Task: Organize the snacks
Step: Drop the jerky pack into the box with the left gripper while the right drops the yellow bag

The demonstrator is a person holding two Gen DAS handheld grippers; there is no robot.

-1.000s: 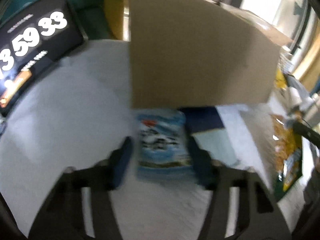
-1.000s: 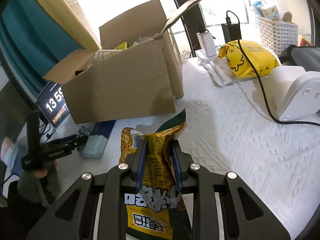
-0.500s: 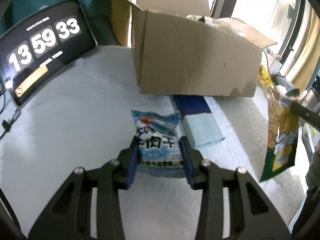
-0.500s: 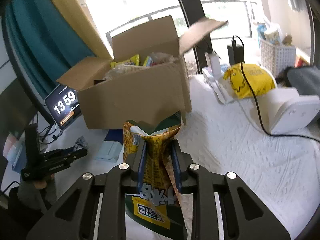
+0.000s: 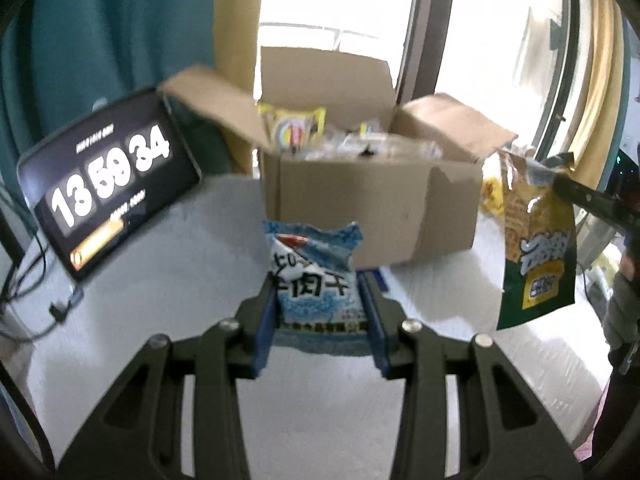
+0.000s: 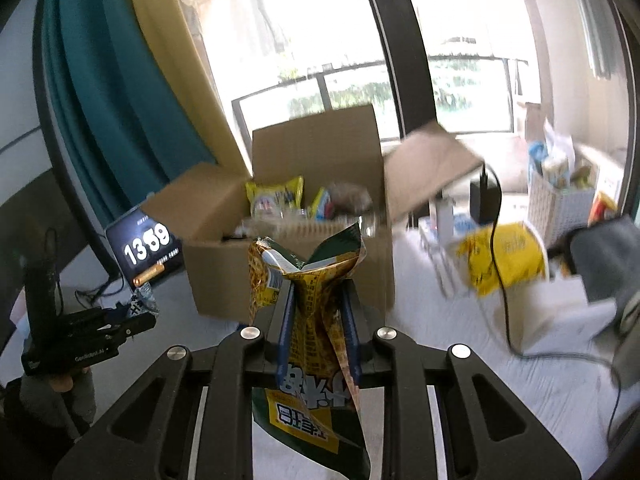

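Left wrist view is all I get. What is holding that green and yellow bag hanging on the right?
Observer: The right gripper; its fingers pinch the green and yellow bag at its crumpled top, facing the open cardboard box.
Operator: Anything beyond it?
Observer: A white basket stands far right, and a black cable crosses a yellow bag.
Operator: And my gripper?
Observer: Seen side-on there, the left gripper holds its blue packet before the clock screen.
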